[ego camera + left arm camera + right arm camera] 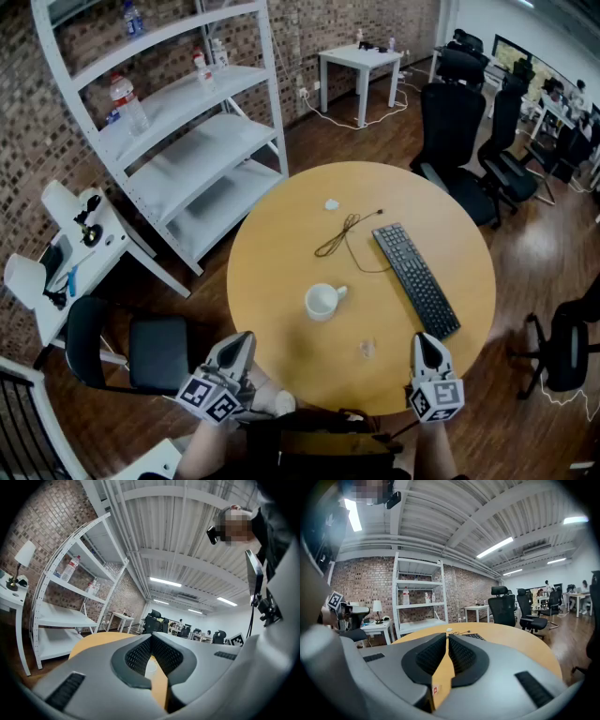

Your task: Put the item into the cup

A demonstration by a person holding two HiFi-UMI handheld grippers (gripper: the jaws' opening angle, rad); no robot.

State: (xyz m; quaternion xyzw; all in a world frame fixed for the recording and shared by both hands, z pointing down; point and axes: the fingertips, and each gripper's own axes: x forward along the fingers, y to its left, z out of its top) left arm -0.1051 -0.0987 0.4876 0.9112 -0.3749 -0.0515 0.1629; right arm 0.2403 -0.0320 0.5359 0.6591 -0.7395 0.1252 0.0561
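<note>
— Where's the item?
— The small clear item [367, 349] lies on the round table [281, 234], at five o'clock from the white cup [322, 302]. It is near the cup but apart from it. The cup stands upright near the table's middle, handle toward two o'clock.
— And the grippers?
— The left hand-held gripper [246, 337] is at the table's seven o'clock edge and the right hand-held gripper [424, 339] at five o'clock. Each has its jaws drawn together at the tips, with nothing gripped.
— Anything else?
— A black keyboard [416, 279] lies toward three o'clock and a dark cable [345, 234] toward twelve.
</note>
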